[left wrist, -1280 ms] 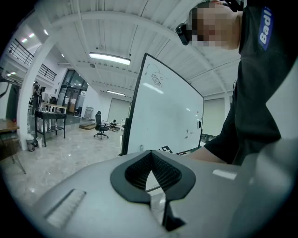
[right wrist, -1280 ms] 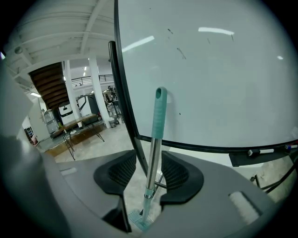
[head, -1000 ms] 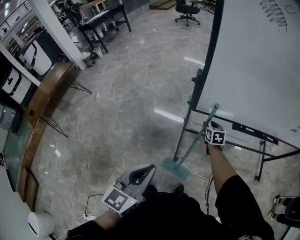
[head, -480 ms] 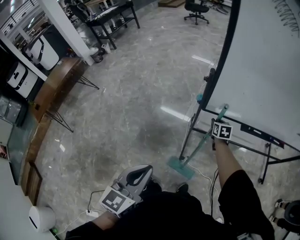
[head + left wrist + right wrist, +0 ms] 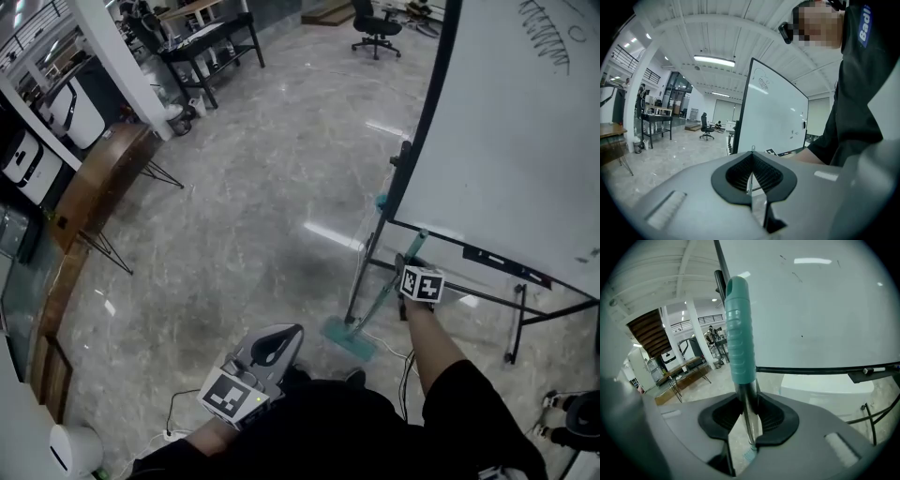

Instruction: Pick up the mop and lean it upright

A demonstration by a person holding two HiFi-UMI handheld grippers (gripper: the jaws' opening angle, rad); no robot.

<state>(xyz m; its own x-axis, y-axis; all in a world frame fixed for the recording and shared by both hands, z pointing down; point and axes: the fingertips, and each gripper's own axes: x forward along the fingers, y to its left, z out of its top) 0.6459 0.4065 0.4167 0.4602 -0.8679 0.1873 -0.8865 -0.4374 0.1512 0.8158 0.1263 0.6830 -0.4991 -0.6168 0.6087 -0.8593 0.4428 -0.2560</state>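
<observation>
The mop stands tilted, its teal flat head [image 5: 349,338] on the floor and its pole rising to a teal grip [image 5: 418,240] beside the whiteboard's lower edge. My right gripper [image 5: 411,264] holds the pole just below that grip. In the right gripper view the pads press on the shiny metal pole [image 5: 748,413] from both sides, with the teal grip [image 5: 739,333] above them. My left gripper [image 5: 277,339] hangs low by the person's body, away from the mop. Its jaws [image 5: 751,176] are shut with nothing between them.
A large whiteboard [image 5: 506,141] on a black stand [image 5: 367,267] rises just behind the mop. A white cable [image 5: 398,353] lies on the floor near the mop head. A long wooden table [image 5: 98,183] runs along the left, and an office chair [image 5: 375,23] stands far back.
The head view swung a little and came back. The right gripper and the mop's upper end stayed together by the whiteboard's lower edge, now slightly lower in view. The left gripper kept its place.
</observation>
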